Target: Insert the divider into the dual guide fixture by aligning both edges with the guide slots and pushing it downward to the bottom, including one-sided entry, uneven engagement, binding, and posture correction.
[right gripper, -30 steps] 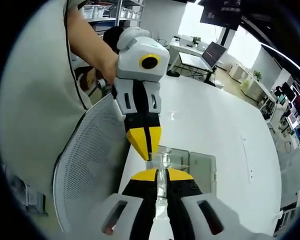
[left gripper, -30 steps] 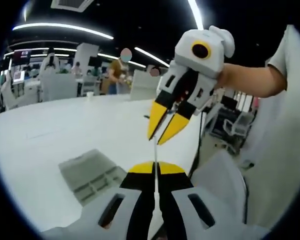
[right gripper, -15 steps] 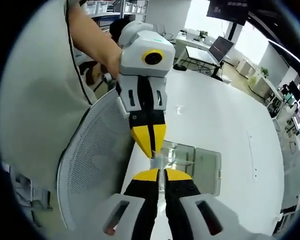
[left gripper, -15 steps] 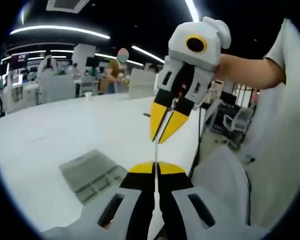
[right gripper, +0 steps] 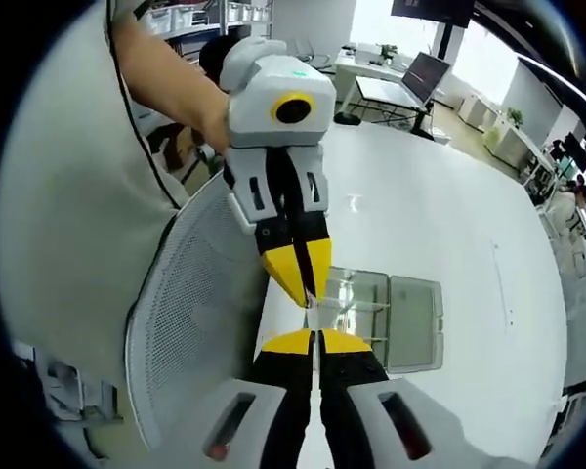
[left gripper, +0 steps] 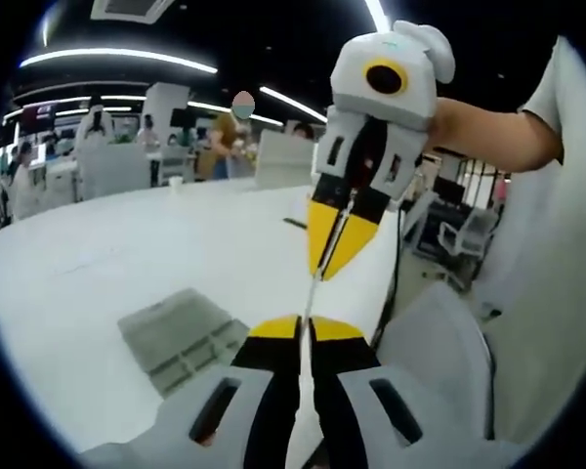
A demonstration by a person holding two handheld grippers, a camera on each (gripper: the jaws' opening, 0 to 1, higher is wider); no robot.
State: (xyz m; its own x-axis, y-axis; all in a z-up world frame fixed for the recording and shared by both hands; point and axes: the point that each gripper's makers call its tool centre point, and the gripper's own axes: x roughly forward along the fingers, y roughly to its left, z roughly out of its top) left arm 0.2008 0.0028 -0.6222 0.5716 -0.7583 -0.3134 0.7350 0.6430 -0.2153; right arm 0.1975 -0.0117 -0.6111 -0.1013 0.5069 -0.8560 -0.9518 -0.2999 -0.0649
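Two tongs [left gripper: 306,327] [right gripper: 314,337] (both closed), one divider [left gripper: 311,296]

Divider [left gripper: 309,293]: thin clear sheet, glassy, edge-on between both grippers. Left gripper [left gripper: 304,325]: smooth matt white plastic shell, glossy yellow-and-black tips. Right gripper [right gripper: 313,337]: same white plastic, same yellow tips. Fixture [right gripper: 386,317]: translucent grey plastic, ribbed inside, slight sheen, lying on table [right gripper: 469,234]. Table: smooth matt white top. Chair [right gripper: 200,313], beside table edge: pale mesh back, finely perforated. Sleeve [left gripper: 557,107]: soft pale cloth.
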